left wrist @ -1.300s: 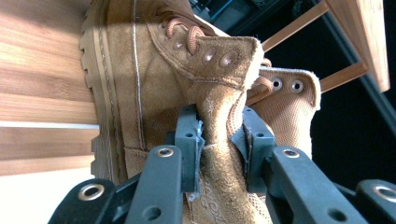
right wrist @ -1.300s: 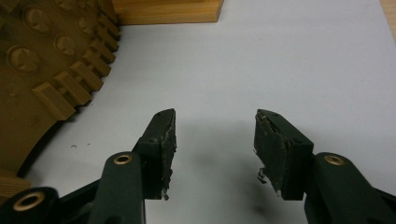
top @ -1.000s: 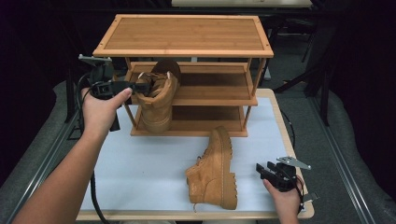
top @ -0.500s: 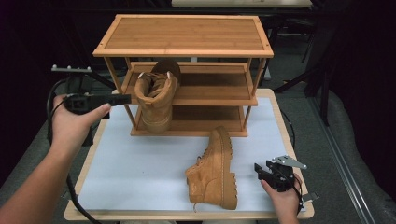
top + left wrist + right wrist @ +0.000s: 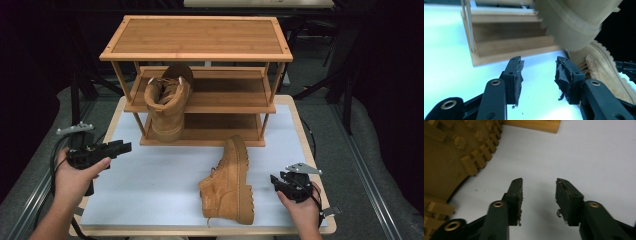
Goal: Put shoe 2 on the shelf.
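One tan boot (image 5: 167, 102) stands on the middle shelf of a wooden shoe rack (image 5: 200, 40), its toe hanging over the shelf's front edge; its sole (image 5: 574, 22) looms in the left gripper view. A second tan boot (image 5: 230, 182) lies on its side on the white mat (image 5: 150, 195), and its lugged sole (image 5: 451, 152) fills the left of the right gripper view. My left gripper (image 5: 125, 146) is open and empty at the mat's left edge, pointing right, its jaws (image 5: 539, 72) apart. My right gripper (image 5: 274, 180) is open and empty just right of the lying boot, jaws (image 5: 539, 192) apart.
The three-tier rack stands at the back of the mat, with its bottom rail (image 5: 516, 50) close ahead of the left gripper. The mat lies on a wooden board (image 5: 310, 150) with dark surroundings. Cables trail from both grippers.
My left gripper has let go of the boot on the shelf and drawn back left and toward me. The boot stays on the shelf. The right gripper has hardly moved.
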Demonstrator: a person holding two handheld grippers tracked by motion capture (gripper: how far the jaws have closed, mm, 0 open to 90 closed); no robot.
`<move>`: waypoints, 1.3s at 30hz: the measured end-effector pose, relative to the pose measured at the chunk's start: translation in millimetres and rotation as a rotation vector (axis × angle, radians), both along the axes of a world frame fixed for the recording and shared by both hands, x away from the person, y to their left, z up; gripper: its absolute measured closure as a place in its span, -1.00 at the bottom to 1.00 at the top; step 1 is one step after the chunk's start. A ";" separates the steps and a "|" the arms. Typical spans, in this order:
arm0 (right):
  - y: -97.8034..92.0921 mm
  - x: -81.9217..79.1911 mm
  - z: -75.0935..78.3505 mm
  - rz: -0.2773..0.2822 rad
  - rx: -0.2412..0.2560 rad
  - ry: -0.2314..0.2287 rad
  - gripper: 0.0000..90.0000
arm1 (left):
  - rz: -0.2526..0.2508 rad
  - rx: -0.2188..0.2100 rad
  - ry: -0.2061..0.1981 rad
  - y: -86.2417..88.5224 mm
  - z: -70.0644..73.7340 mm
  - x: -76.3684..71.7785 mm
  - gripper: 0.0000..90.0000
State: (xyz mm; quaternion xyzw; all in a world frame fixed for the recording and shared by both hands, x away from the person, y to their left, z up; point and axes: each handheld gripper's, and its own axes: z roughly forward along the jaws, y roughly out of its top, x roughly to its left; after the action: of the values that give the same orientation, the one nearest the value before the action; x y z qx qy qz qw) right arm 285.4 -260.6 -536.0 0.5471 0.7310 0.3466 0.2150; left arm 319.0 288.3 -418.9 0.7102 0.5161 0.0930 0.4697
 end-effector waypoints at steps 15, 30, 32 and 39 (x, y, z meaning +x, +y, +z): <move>25.6 -4.7 47.3 0.148 0.013 0.008 1.00 | 0.004 0.074 0.031 -11.1 -80.5 -4.2 0.18; 121.3 7.4 82.2 0.399 -0.160 0.010 1.00 | 0.002 0.091 0.098 -9.8 -107.2 -5.6 0.05; 124.8 8.9 77.8 0.402 -0.217 0.028 1.00 | -0.001 0.093 0.098 -10.6 -107.7 -5.9 0.05; 110.7 8.9 80.9 0.399 -0.193 0.037 1.00 | -0.003 0.084 0.104 -9.7 -107.1 -7.0 0.02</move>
State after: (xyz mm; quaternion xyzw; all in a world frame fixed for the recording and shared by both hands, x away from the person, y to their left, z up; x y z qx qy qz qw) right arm 294.3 -149.9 -455.1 0.3749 0.8583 0.3006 0.1799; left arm 312.0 278.7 -526.0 0.7338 0.5345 0.0769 0.4122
